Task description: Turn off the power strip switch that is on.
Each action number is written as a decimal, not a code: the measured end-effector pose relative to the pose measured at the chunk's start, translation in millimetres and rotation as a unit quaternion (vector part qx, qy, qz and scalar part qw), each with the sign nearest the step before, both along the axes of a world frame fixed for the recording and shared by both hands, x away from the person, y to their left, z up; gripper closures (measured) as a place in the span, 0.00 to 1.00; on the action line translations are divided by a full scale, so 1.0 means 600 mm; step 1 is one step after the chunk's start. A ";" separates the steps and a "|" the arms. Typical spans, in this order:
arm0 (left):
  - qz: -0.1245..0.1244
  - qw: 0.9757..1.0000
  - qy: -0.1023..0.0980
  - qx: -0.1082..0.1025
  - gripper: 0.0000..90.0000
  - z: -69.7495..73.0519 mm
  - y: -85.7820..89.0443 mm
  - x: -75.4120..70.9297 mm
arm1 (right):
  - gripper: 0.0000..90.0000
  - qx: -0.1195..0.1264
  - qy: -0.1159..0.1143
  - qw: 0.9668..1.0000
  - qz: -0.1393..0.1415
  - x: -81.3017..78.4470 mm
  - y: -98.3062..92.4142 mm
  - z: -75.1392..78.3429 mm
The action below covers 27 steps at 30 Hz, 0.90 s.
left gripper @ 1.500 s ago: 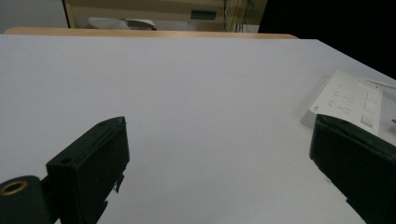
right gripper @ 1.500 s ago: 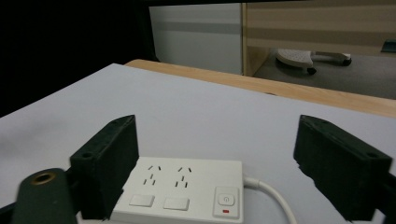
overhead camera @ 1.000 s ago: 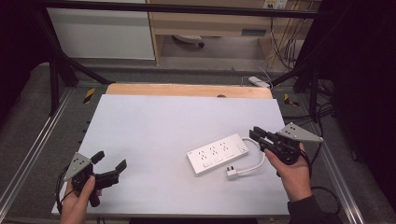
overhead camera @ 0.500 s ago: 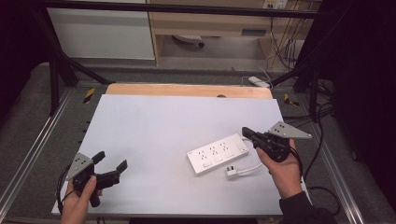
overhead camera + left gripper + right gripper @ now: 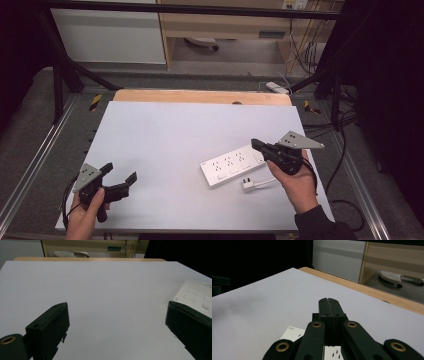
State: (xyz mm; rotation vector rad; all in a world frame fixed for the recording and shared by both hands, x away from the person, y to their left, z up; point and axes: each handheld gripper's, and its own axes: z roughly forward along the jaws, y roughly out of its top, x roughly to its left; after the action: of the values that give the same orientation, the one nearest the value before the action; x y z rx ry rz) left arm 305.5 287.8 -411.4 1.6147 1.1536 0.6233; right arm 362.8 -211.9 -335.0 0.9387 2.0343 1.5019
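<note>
White power strip (image 5: 233, 165) lies right of centre on the tabletop (image 5: 165, 135), its plug (image 5: 247, 185) just beside it. Above its near end hovers the right gripper (image 5: 256, 144), jaws pressed together, empty; the left gripper (image 5: 120, 177) waits spread wide, well apart. Descending clenched, it might shove the strip aside.

Overhead view, two low (shared table (image 5: 165, 135))

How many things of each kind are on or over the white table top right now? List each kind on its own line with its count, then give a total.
Power strips: 1, the white power strip
Plugs: 1, the white plug on its cord
Handheld grippers: 2, the left gripper with jaws apart and the right gripper with jaws together
Total: 4
</note>
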 end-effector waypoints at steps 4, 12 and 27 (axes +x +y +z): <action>-0.001 1.000 -0.001 0.002 0.06 0.000 -0.002 0.000 | 1.00 0.004 -0.001 1.000 0.006 -0.002 0.009 -0.003; -0.005 1.000 0.000 0.011 0.06 0.000 -0.006 0.006 | 1.00 0.000 0.006 1.000 0.013 0.003 0.029 -0.012; -0.015 1.000 0.002 0.020 0.06 -0.003 -0.010 0.004 | 1.00 -0.014 0.022 0.998 0.050 0.015 0.083 -0.035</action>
State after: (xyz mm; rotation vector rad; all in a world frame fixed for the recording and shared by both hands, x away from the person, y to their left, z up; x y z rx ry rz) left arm 308.1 281.9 -413.1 1.6645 1.1244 0.6263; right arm 371.8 -162.2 -355.9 0.8774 2.1564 1.5135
